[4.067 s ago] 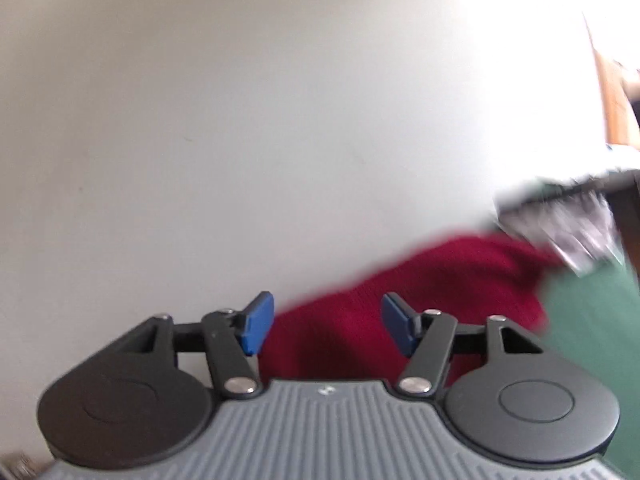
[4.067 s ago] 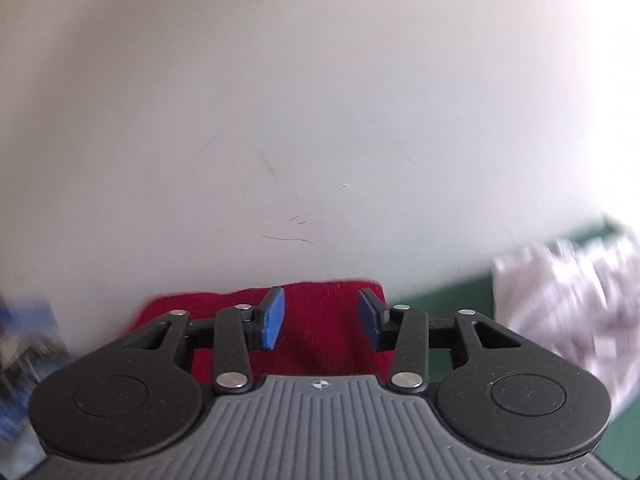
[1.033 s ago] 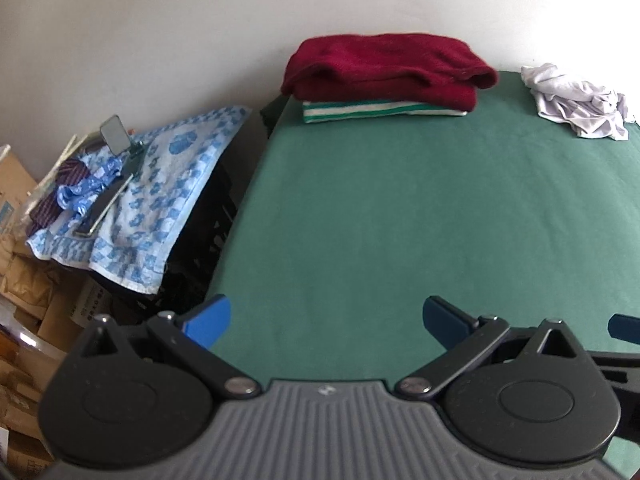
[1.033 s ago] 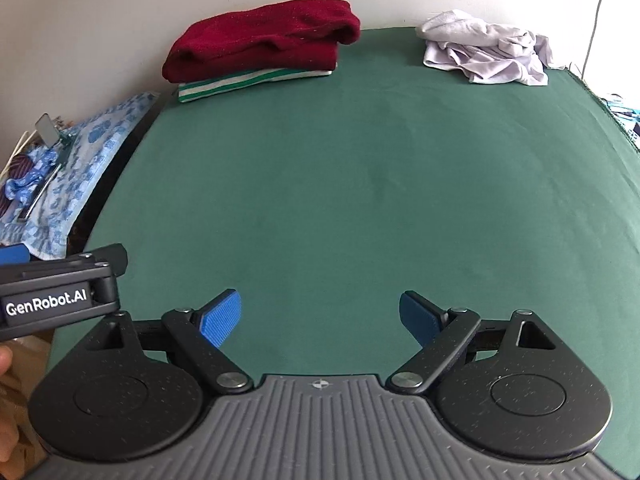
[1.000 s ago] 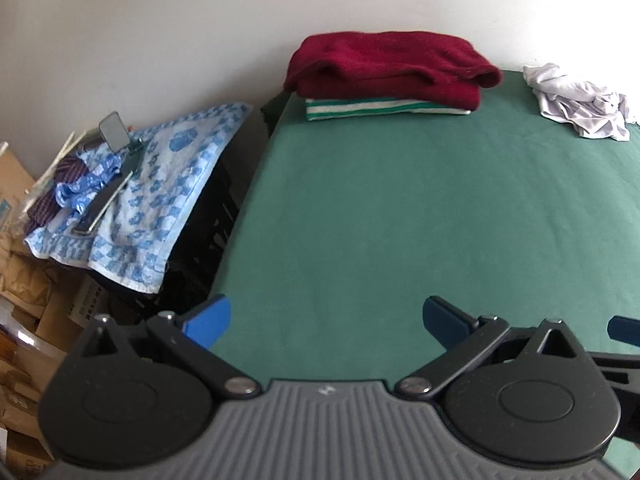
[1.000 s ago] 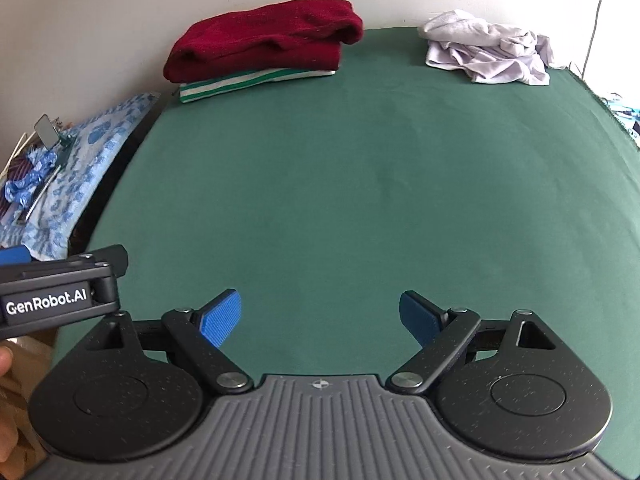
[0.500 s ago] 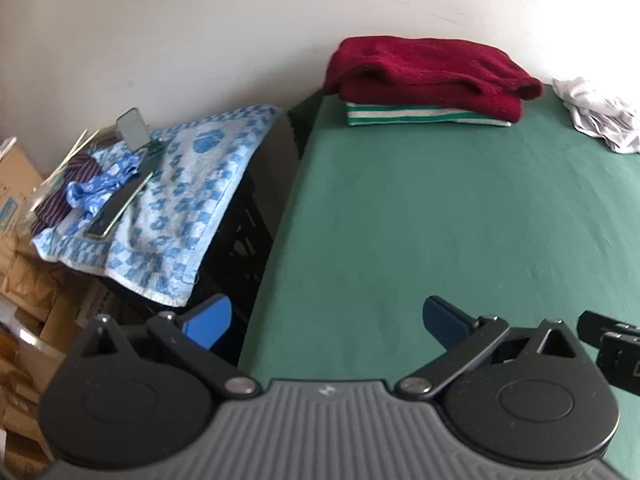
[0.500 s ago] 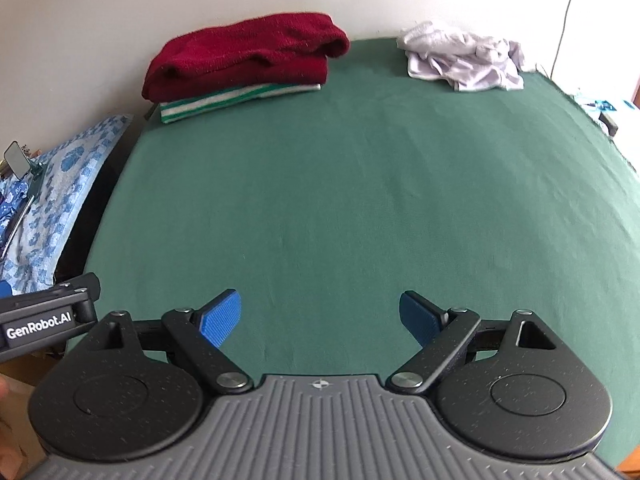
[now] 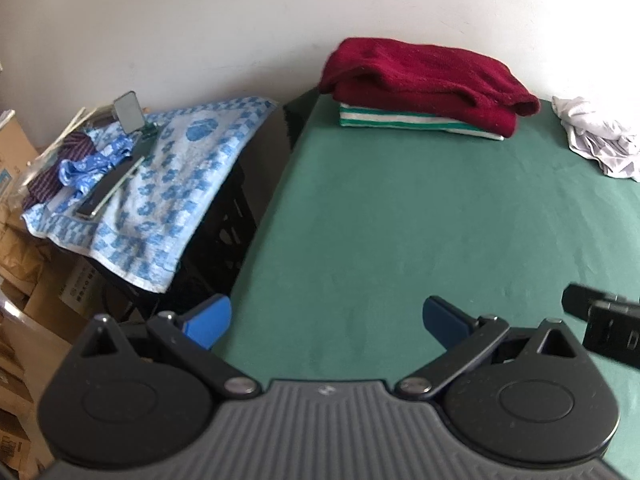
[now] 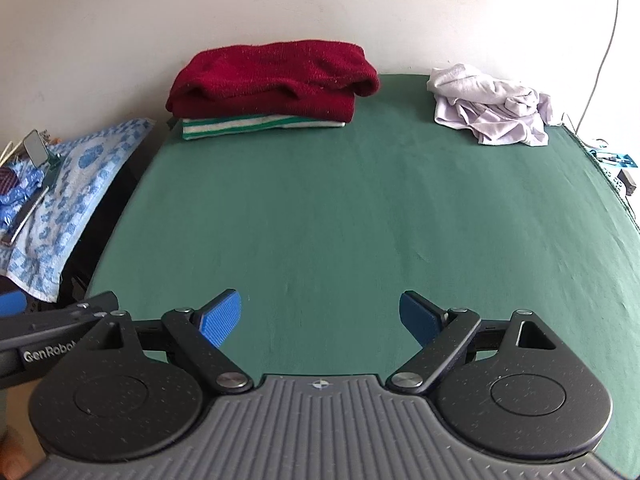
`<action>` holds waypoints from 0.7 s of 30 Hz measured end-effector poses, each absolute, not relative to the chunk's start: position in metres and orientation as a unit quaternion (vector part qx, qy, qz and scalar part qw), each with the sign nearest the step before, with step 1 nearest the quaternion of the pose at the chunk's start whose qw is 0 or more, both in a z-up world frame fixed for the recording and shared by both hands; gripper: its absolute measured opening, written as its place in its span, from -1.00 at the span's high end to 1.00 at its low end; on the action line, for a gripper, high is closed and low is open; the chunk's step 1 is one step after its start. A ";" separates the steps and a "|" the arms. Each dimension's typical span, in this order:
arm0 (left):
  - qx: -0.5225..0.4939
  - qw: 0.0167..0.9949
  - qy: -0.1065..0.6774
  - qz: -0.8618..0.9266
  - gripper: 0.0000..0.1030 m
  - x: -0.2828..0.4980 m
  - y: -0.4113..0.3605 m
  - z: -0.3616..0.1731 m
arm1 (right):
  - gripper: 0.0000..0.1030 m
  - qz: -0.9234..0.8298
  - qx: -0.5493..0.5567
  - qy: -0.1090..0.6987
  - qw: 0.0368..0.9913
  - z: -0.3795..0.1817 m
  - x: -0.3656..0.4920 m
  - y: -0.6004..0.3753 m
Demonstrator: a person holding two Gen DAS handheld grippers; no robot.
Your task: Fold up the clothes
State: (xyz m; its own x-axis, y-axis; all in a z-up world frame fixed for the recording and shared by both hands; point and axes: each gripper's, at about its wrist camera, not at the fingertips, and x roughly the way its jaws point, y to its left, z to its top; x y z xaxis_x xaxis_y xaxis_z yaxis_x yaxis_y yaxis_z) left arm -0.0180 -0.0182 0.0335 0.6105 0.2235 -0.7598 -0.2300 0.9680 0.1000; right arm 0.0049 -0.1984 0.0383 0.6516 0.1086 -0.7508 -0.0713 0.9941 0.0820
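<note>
I held both my left gripper [image 9: 326, 320] and right gripper [image 10: 320, 318] spread wide and empty. The red sweater [image 10: 272, 76] lay folded on a striped shirt [image 10: 260, 125]; the crumpled white garment [image 10: 494, 106] remained unfolded, far right on the table [image 10: 340, 220].

Home room: green-covered table [image 10: 360, 208] against plain wall, towel-draped crate [image 9: 168, 184], cardboard boxes [image 9: 16, 240] beside.

Sweater [image 10: 272, 76] dark red – shirt [image 10: 260, 124] green-white striped – table [image 10: 360, 208] green.
</note>
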 end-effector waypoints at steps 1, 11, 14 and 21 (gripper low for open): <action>-0.005 0.896 0.427 0.123 -0.99 -0.017 -0.020 0.032 | -0.73 0.047 0.026 0.411 0.910 0.038 0.005 -0.201; 0.025 0.893 0.441 0.091 -0.99 -0.008 -0.053 0.027 | -0.73 0.014 0.069 0.429 0.900 0.028 0.004 -0.229; 0.030 0.891 0.445 0.078 -0.99 -0.004 -0.061 0.025 | -0.73 -0.009 0.073 0.428 0.901 0.025 0.001 -0.238; 0.054 0.894 0.442 0.037 -0.99 0.000 -0.086 0.024 | -0.73 -0.048 0.090 0.426 0.899 0.022 -0.010 -0.256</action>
